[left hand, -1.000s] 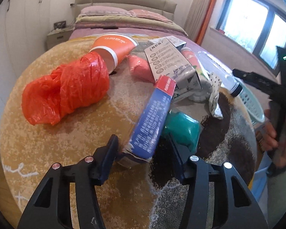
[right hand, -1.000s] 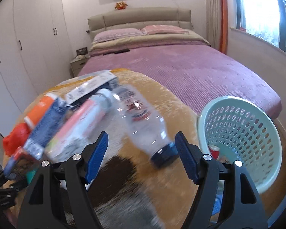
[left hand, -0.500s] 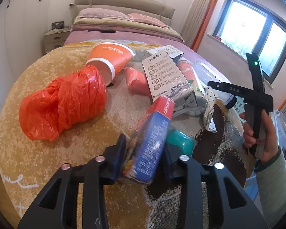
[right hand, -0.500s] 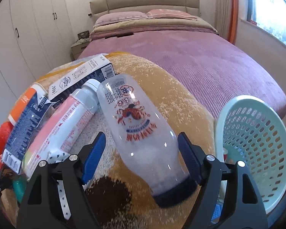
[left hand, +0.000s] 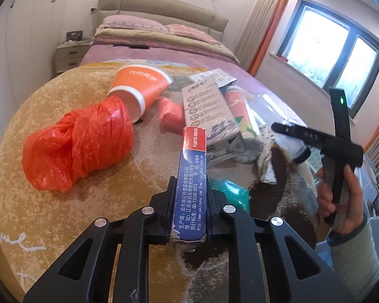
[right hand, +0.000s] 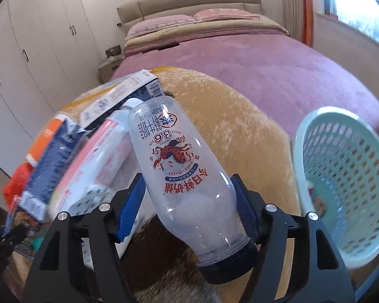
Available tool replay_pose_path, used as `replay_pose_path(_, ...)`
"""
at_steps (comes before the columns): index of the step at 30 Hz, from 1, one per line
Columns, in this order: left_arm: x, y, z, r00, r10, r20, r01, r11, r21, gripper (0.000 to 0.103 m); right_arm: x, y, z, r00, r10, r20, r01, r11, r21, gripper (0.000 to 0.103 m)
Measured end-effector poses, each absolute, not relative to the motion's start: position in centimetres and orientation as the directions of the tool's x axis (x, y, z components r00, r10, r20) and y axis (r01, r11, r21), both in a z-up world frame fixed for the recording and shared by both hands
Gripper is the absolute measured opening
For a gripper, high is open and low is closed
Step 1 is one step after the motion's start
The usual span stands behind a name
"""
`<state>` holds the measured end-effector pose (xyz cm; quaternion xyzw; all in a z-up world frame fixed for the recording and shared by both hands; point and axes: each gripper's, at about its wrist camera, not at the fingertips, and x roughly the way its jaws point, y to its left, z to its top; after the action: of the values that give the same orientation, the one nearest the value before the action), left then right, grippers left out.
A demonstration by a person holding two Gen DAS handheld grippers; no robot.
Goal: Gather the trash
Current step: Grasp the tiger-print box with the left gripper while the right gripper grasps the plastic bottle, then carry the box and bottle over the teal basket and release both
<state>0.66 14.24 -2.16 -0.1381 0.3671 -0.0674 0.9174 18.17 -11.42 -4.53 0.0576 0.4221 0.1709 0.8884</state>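
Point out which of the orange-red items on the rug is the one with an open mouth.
The orange paper cup, lying on its side with its white-rimmed mouth open; the crumpled orange-red plastic bag beside it is knotted shut.

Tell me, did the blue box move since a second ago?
Yes. The blue box was lying tilted beside the green wad on the rug; now it stands straight on edge, pinched by the left gripper.

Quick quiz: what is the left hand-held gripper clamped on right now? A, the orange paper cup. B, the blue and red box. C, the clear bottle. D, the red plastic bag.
B: in the left wrist view the left hand-held gripper has both pads pressed against the sides of the blue and red box, which stands on edge between them.
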Motion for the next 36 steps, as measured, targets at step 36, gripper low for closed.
replay_pose_path(36, 14.2, -12.4, 3.3, 0.654, -0.515, -0.554, 0.445, 0.854, -0.27, 0.017, 17.1, -33.8, -2.9, 0.746, 0.14, -0.651, 0.123, 0.932, 0.341, 0.065)
